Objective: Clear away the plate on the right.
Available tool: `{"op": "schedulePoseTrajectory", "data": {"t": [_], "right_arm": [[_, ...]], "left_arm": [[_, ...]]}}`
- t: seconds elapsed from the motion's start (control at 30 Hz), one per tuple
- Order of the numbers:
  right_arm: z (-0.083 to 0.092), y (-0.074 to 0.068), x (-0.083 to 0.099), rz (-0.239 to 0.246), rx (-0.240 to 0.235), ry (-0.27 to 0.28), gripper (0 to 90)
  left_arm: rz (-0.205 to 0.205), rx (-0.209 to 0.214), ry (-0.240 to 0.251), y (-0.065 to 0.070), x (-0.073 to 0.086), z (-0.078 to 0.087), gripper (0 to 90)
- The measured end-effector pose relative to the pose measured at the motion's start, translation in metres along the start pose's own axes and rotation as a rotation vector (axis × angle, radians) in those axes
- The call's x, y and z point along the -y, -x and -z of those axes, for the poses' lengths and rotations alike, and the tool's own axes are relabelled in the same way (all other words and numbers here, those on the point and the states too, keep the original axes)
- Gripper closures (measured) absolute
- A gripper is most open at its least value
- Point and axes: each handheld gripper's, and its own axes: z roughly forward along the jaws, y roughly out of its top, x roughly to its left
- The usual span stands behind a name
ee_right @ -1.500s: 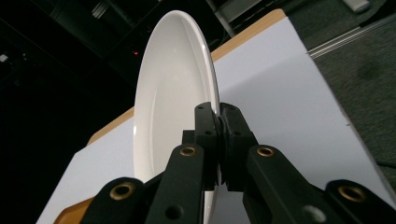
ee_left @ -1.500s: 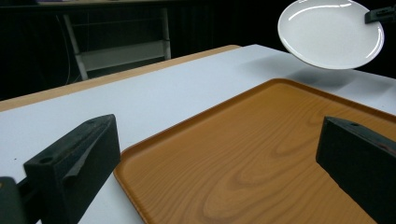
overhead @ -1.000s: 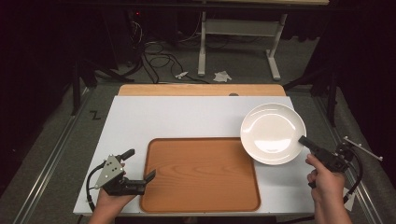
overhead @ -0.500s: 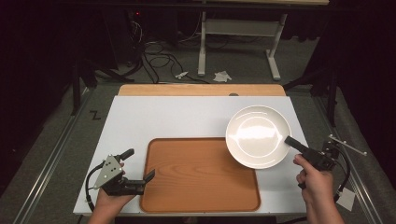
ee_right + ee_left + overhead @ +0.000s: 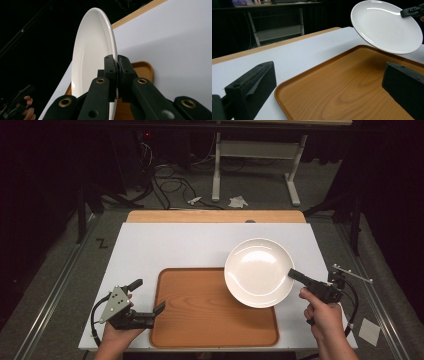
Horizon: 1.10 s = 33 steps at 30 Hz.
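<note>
Your right gripper pinches the rim of a white plate, held in the air over the wooden tray's far right corner. It looks rigid, glossy, breakable; grip well onto the rim. Your left gripper rests spread, empty.

This looks like a lab or test room, not a home. The worktop is a plain white board on a wooden top, and the room around it is dark, with black curtains behind it. On the grey floor behind the worktop lie loose black cables and some scraps of paper. Past those stands a white metal table frame. Metal rails run along the floor beside the worktop.
</note>
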Motion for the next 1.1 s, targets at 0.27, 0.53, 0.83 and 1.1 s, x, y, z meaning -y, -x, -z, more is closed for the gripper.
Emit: {"op": "schedulePoseTrajectory", "data": {"t": [0.27,0.53,0.83,1.1], "right_arm": [[-0.016,-0.011,0.011,0.007,-0.037,-0.068,89.5],[-0.028,-0.015,0.022,0.011,-0.058,-0.132,89.5],[-0.042,-0.014,0.034,0.022,-0.041,-0.212,89.5],[-0.050,-0.015,0.042,0.025,-0.035,-0.254,89.4]], "left_arm": [[0.002,0.003,0.001,0.000,0.000,0.000,0.1],[0.000,0.003,0.001,0.000,0.000,0.000,0.1],[0.003,0.002,0.007,-0.001,0.000,0.001,0.1],[-0.002,0.007,0.008,0.000,-0.001,0.001,0.1]]}}
